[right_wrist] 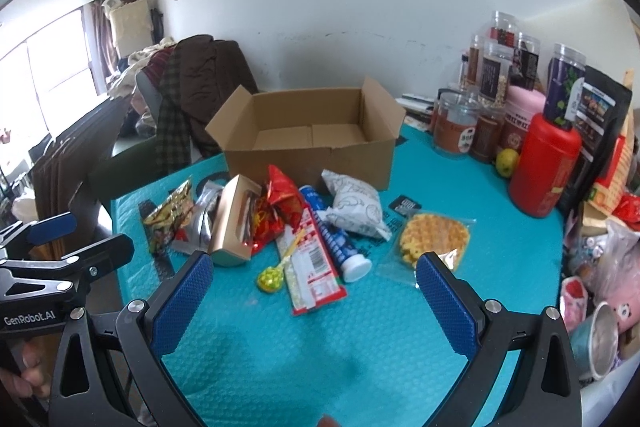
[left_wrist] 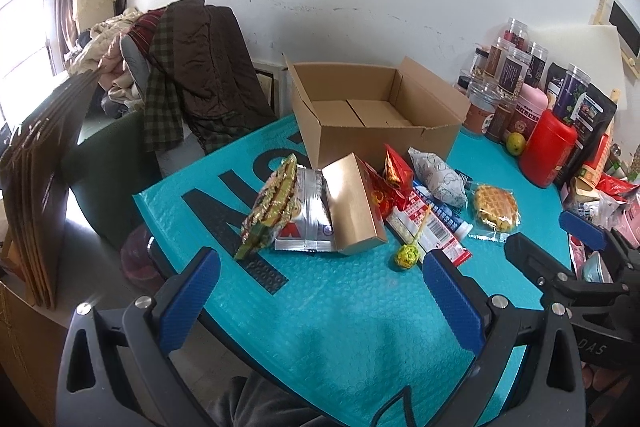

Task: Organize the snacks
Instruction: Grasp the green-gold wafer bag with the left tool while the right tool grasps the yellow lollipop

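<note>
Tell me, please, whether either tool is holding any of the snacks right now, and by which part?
Nothing is held. The left tool and the right tool are both open over the teal mat, short of the snack pile.

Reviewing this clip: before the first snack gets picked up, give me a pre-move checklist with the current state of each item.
1. Left gripper open and holding nothing: ok.
2. Right gripper open and holding nothing: ok.
3. Cardboard box open, flaps up, nothing visible inside: ok.
4. Snacks within view in front of the box on the teal mat: ok. The lollipop and waffle pack lie nearest the right gripper.
5. Snacks apart enough for a clean single grasp: not ok. The brown carton, red bag and foil packs overlap.
6. Jars to the right clear of the path to the box: cannot tell.
</note>
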The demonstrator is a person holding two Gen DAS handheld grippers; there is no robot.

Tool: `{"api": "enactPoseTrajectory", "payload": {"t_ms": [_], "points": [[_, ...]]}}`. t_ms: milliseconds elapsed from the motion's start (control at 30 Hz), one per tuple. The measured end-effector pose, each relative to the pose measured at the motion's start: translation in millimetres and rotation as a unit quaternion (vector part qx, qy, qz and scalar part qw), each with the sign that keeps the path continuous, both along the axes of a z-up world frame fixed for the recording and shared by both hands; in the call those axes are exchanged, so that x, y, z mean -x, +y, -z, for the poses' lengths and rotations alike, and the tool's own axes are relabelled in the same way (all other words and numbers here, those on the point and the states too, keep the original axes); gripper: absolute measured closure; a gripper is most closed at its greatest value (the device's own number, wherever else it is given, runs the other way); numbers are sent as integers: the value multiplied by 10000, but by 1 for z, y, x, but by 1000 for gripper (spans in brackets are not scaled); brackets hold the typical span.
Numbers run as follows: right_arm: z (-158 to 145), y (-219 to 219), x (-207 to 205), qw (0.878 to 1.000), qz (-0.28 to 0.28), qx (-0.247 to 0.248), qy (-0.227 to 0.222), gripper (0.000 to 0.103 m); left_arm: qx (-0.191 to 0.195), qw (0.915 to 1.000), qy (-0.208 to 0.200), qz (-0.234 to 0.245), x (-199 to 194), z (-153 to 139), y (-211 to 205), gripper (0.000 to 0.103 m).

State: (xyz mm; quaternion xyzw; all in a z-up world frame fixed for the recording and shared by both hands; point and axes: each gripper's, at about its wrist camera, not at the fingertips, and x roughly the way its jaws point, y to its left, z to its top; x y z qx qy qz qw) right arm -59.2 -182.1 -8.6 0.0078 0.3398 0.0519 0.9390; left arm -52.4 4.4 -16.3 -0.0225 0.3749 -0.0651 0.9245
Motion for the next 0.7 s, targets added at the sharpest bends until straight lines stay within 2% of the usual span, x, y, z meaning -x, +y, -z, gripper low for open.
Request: {"api": "enactPoseTrajectory", "payload": {"t_ms": [267,700], "points": [[23,4,-17,9993,-214,-148,253,2,120,9997,235,-7,-14,18,6,0],[64,24,-50,9939,-659,-256,850,29,185,9979,595,-195,-40,45,25,0]]}}
